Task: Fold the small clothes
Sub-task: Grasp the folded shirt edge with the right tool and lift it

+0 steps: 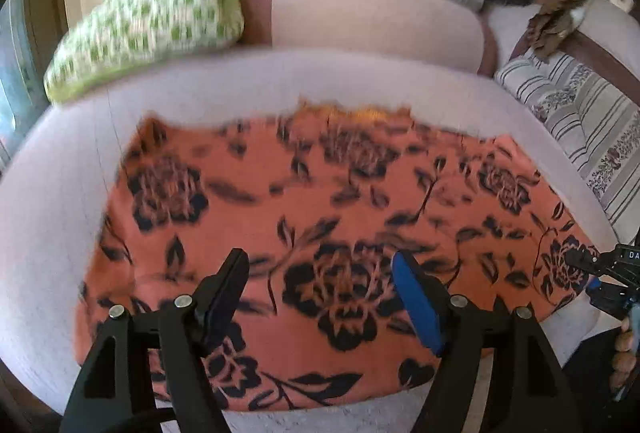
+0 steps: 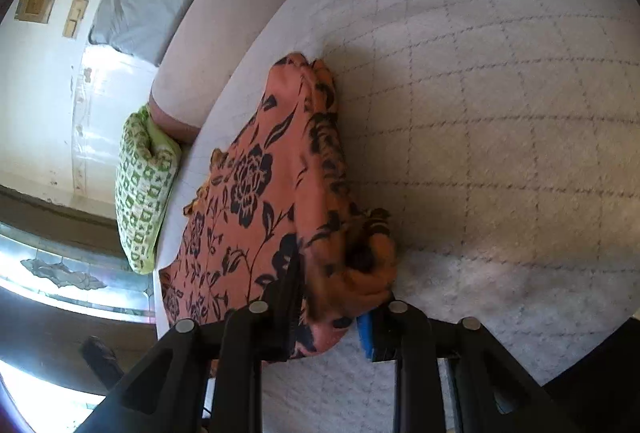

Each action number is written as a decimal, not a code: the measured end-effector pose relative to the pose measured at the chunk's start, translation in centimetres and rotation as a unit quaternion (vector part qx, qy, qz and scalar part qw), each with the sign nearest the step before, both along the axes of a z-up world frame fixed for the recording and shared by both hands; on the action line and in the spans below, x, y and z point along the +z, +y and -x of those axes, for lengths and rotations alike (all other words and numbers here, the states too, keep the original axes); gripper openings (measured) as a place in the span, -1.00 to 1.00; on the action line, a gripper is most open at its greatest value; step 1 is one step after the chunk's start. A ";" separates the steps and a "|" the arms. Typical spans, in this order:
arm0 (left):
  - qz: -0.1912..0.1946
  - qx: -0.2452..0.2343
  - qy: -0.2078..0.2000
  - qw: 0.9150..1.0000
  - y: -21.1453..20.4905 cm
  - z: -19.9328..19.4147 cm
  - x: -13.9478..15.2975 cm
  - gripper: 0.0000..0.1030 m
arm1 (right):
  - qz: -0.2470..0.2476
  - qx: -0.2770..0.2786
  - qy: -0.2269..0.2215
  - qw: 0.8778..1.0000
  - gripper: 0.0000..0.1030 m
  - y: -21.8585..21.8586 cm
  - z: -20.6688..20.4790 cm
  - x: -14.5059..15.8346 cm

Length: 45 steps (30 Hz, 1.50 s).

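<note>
Left wrist view: the cloth (image 1: 320, 225) lies spread flat on the quilt (image 1: 48, 217), and the left tongs (image 1: 320, 293) hang released just above its near half, nothing between the jaws. The right tongs (image 1: 600, 273) sit at its right corner. Right wrist view: the right tongs (image 2: 332, 313) are clenched on a bunched corner of the cloth (image 2: 248, 193), which runs away to the left. The step looks like gripping corners for a fold; next the left tongs need an edge.
</note>
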<state>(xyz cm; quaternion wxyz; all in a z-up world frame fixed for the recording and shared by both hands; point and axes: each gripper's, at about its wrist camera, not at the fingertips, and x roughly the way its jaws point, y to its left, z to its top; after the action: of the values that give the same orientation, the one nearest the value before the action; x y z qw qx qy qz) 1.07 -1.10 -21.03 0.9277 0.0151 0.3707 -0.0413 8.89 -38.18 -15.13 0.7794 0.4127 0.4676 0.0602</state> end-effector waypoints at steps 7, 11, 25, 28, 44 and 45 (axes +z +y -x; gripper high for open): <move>-0.071 -0.036 0.063 0.995 -2.8 -1.8 -3.3 0.53 | 0.014 0.003 -0.002 1.000 -0.16 0.7 -1.1 0.0; -0.043 -0.023 0.018 0.999 -2.2 0.0 -1.5 0.52 | 0.023 0.013 0.012 1.000 -0.64 1.0 -1.4 -0.4; 0.046 0.009 0.010 0.999 3.6 0.5 1.6 0.47 | 0.151 0.118 -0.130 0.973 -0.77 11.2 -2.0 12.3; 0.102 0.060 -0.039 0.992 8.9 2.6 5.4 0.47 | 0.158 0.171 -0.170 0.957 -0.77 17.0 -2.0 15.3; 0.208 0.257 -0.073 0.941 25.2 7.9 5.2 0.47 | 0.159 0.399 -0.070 0.900 -0.77 41.9 -1.8 2.9; 0.212 0.257 -0.071 0.940 25.2 7.9 5.1 0.47 | 0.156 0.398 -0.073 0.901 -0.78 41.6 -1.9 3.3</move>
<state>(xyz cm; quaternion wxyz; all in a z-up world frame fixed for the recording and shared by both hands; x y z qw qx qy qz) -6.78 24.12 -15.89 0.9123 -0.2745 0.2782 0.1225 10.74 3.44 -11.87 0.7768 0.0600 0.5383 0.3213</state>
